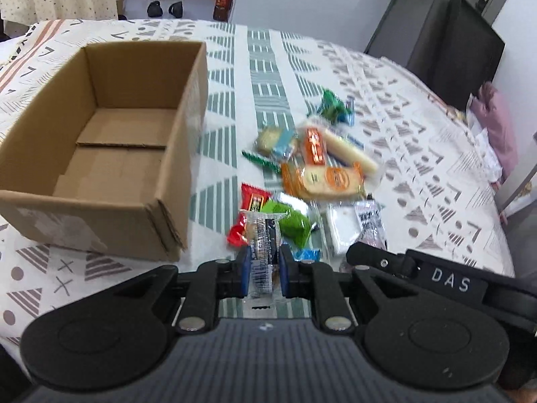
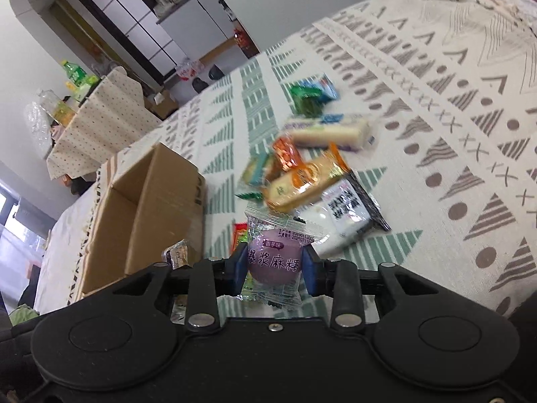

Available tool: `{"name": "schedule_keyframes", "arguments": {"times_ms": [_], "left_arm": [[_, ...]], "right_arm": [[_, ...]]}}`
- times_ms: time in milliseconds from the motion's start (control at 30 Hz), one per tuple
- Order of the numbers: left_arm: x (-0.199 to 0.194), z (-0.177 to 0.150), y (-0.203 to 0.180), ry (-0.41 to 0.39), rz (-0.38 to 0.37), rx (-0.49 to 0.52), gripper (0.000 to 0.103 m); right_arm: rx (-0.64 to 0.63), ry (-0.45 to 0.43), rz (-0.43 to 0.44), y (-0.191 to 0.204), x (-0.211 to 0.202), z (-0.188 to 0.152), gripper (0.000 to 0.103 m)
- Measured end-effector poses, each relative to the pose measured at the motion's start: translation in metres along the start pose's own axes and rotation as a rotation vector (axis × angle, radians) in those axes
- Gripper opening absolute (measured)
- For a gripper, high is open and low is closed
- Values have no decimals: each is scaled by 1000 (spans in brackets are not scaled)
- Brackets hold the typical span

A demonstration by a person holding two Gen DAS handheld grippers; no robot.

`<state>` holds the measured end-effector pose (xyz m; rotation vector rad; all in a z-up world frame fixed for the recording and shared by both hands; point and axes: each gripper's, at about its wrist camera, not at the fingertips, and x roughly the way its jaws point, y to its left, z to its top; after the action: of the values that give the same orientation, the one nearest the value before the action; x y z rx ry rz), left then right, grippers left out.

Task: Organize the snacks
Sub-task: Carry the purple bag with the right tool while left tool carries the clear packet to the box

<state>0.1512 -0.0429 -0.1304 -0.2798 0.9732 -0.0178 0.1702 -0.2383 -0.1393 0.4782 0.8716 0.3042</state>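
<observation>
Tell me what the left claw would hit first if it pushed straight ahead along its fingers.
Probably the green-wrapped snack lying just beyond the clear-wrapped snack that the left claw holds. The red packet sits close beside it, so depth makes this uncertain. The cardboard box lies off to the left, out of line.

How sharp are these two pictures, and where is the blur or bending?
Left wrist view: the pile of snacks is smeared by motion, while the left gripper and its clear packet stay sharp; the cardboard box bows from the fisheye lens. Right wrist view: the pile is smeared too, yet the print on the purple packet in the right gripper reads crisply; the tablecloth curves strongly.
</observation>
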Motion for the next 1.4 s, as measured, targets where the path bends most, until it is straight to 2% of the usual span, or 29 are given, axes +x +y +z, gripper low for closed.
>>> {"name": "schedule_keyframes", "arguments": {"times_ms": [367, 633, 1033, 1400], "left_arm": [[-34, 10, 16, -102, -62, -26, 16], [-59, 21, 32, -180, -98, -83, 16], [-83, 33, 70, -265, -81, -153, 16], [-86, 41, 114, -288, -18, -277, 16]], "right_arm": [[-51, -60, 2, 32, -18, 8, 33], [-97, -92, 25, 65, -24, 15, 33], [-160, -69, 76, 114, -4, 13, 33], [-184, -26, 112, 145, 25, 13, 33]]}}
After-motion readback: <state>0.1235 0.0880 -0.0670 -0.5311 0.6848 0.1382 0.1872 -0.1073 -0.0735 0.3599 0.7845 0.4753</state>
